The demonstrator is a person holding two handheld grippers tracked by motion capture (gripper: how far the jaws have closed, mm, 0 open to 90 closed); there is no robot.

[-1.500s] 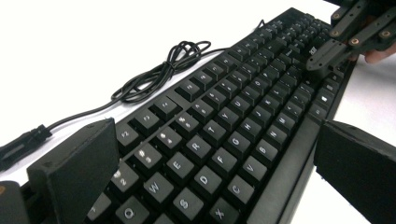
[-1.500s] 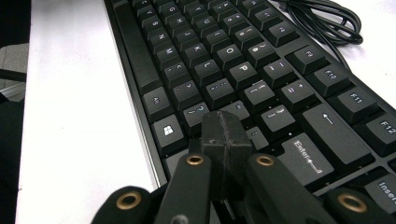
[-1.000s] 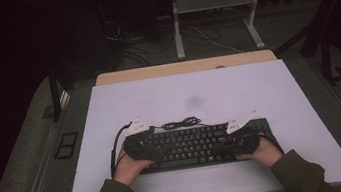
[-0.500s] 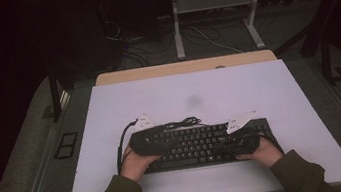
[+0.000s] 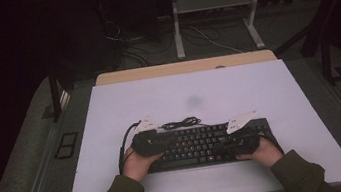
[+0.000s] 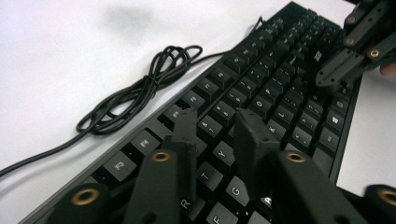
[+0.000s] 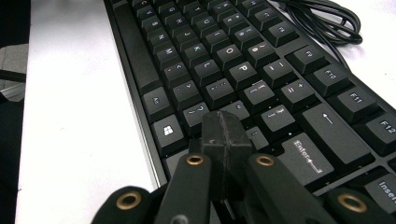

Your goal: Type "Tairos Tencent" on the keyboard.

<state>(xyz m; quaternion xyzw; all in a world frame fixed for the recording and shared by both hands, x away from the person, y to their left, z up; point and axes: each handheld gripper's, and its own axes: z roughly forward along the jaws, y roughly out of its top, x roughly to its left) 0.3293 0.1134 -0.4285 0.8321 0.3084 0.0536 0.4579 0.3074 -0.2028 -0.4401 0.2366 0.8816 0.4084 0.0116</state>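
A black keyboard (image 5: pixel 200 145) lies across the near part of the white table (image 5: pixel 188 93). Its bundled black cable (image 5: pixel 180 123) rests just behind it. My left gripper (image 5: pixel 165 143) hovers over the keyboard's left end, above the letter keys (image 6: pixel 215 119). Its jaws have just been closing, with a narrow gap left between them and nothing in it. My right gripper (image 5: pixel 222 147) is over the right end, near the Enter key (image 7: pixel 223 123), with its jaws shut together and nothing held. In the left gripper view the right gripper (image 6: pixel 336 77) also appears farther along the keyboard (image 6: pixel 261 93).
The coiled cable (image 6: pixel 140 91) lies on bare table beyond the function keys (image 7: pixel 322 18). A wooden strip (image 5: pixel 184 67) borders the table's far edge. Behind it, a metal desk frame (image 5: pixel 216 3) stands on a dark floor with loose cables.
The left hand and its gripper have edged slightly right over the keyboard's left end. The right hand and the keyboard have not moved.
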